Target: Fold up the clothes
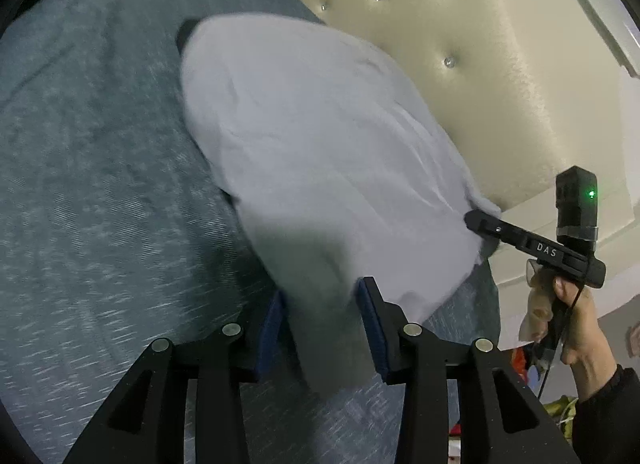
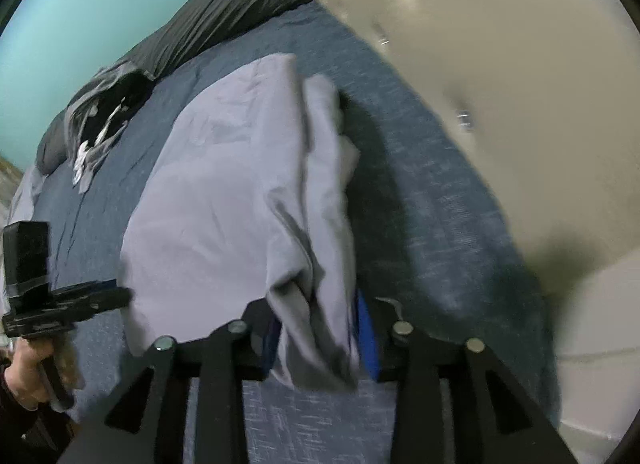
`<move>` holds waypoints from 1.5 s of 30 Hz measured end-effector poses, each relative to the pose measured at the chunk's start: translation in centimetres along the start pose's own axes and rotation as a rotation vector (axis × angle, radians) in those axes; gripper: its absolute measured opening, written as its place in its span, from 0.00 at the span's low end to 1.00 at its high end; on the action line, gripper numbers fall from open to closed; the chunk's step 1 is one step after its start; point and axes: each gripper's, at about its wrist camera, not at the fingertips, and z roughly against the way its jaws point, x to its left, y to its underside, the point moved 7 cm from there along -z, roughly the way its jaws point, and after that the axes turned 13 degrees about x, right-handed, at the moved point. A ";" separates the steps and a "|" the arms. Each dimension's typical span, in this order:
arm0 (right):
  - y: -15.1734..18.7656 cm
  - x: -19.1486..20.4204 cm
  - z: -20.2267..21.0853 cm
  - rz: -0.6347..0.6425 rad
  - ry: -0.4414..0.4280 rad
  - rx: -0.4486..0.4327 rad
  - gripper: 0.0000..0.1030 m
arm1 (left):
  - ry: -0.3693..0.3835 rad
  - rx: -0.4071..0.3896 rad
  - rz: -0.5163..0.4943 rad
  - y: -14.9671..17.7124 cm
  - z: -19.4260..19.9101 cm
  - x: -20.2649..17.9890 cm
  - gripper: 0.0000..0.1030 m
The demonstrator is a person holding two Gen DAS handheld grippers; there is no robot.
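A light grey garment (image 1: 320,135) lies spread on the blue bed cover (image 1: 100,183). In the left wrist view my left gripper (image 1: 324,296) stands open over the garment's near edge, and a shadowed fold of cloth sits loosely between its blue pads (image 1: 374,324). In the right wrist view the garment (image 2: 224,191) has a bunched, folded-over edge along its right side. That edge runs down between the blue pads (image 2: 366,340) of my right gripper (image 2: 318,316), which also stands open with the pads not pressing the cloth. The right gripper (image 1: 484,223) shows from the side at the garment's far corner.
A cream tufted headboard (image 1: 460,43) runs along the bed's right side. At the far end lie a dark duvet (image 2: 224,11) and a crumpled grey and black garment (image 2: 104,115). A hand (image 1: 576,324) holds the right gripper's handle; coloured clutter lies below it.
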 end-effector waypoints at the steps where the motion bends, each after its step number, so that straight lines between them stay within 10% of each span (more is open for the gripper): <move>1: 0.1 -0.1 0.7 -0.010 0.009 -0.022 0.34 | -0.004 -0.018 -0.009 -0.2 0.7 0.0 0.40; 9: -0.9 3.6 5.7 0.057 0.040 -0.222 0.18 | -0.081 -0.073 -0.148 -2.3 2.7 -3.1 0.40; 29: 2.0 -0.9 -4.6 -0.097 0.036 -0.065 0.00 | -0.210 0.060 -0.230 -2.0 -4.9 -0.5 0.39; 45: -5.7 5.4 1.6 0.025 0.016 -0.151 0.00 | -0.162 -0.016 -0.168 -7.0 -0.3 0.4 0.39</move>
